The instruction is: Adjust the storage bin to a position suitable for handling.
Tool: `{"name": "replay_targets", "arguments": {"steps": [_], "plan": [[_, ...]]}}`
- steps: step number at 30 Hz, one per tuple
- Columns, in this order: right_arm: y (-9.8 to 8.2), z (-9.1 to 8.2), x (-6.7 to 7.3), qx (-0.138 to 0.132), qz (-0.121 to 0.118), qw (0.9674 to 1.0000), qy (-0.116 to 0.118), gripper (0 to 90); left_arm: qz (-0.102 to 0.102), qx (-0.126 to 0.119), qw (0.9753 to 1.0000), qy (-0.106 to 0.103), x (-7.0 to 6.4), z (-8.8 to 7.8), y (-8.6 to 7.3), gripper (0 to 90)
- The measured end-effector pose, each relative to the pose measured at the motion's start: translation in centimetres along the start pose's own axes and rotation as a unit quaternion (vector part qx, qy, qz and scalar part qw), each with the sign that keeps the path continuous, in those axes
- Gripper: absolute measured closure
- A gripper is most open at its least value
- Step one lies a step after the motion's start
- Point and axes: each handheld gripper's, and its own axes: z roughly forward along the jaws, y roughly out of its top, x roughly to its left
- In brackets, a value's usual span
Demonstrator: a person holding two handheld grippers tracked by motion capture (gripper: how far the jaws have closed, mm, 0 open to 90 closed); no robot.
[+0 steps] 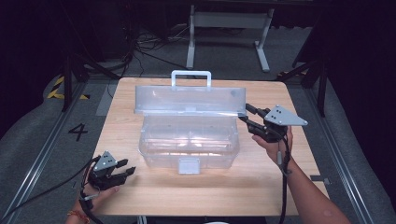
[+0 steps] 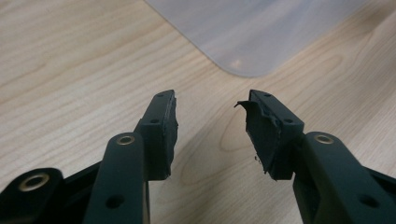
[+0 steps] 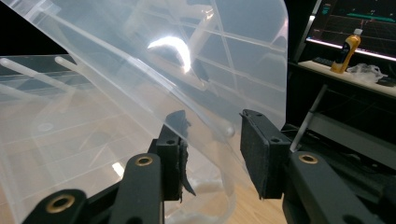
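A clear plastic storage box (image 1: 189,140) stands in the middle of the wooden table (image 1: 201,191), with a grey latch (image 1: 189,165) at its front. Its lid (image 1: 189,100) is raised upright at the back, white handle (image 1: 190,77) on top. My right gripper (image 1: 243,112) is at the lid's right end. In the right gripper view the lid (image 3: 140,70) edge runs between the jaws of my right gripper (image 3: 212,121), with a gap to the right pad. My left gripper (image 1: 127,167) rests low near the table's front left, open and empty. In the left gripper view my left gripper (image 2: 210,105) points at the box's corner (image 2: 252,32).
The table ends close behind the lid and just in front of my left hand. Beyond it stand a white table frame (image 1: 229,28) and cables on the floor. A yellow bottle (image 3: 346,50) and a lit screen (image 3: 355,23) sit on a far bench.
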Motion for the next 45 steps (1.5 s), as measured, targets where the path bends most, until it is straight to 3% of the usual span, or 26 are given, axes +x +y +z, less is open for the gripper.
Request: {"name": "replay_targets", "arguments": {"steps": [7,14,16,18,23,39,45], "plan": [[0.5,0.6,-0.2,-0.008,0.013,0.9998,-0.015,61.8,-0.009,0.016,0.9998,-0.006,0.0,0.6,-0.5,48.7],[1.0,1.0,-0.5,-0.009,0.023,0.9994,-0.026,63.1,-0.020,0.009,0.9997,-0.010,0.2,0.8,-0.7,41.7],[1.2,1.1,-0.6,-0.009,0.021,0.9992,-0.032,63.6,-0.012,0.013,0.9998,-0.003,0.2,0.8,-0.6,37.8],[1.4,1.3,-0.7,-0.009,0.022,0.9991,-0.034,64.2,-0.002,0.025,0.9995,0.020,-0.3,0.9,-0.6,32.5],[1.8,1.7,-0.8,-0.013,0.023,0.9985,-0.049,65.8,-0.008,0.028,0.9992,0.029,-0.1,1.0,-0.5,24.6],[3.0,3.4,-1.3,-0.013,0.018,0.9932,-0.114,74.8,-0.008,0.031,0.9992,0.025,0.1,1.3,-0.3,19.8],[3.5,4.3,-1.6,-0.014,0.036,0.9907,-0.130,76.9,-0.008,0.033,0.9991,0.025,0.1,1.3,-0.3,19.4]]}}
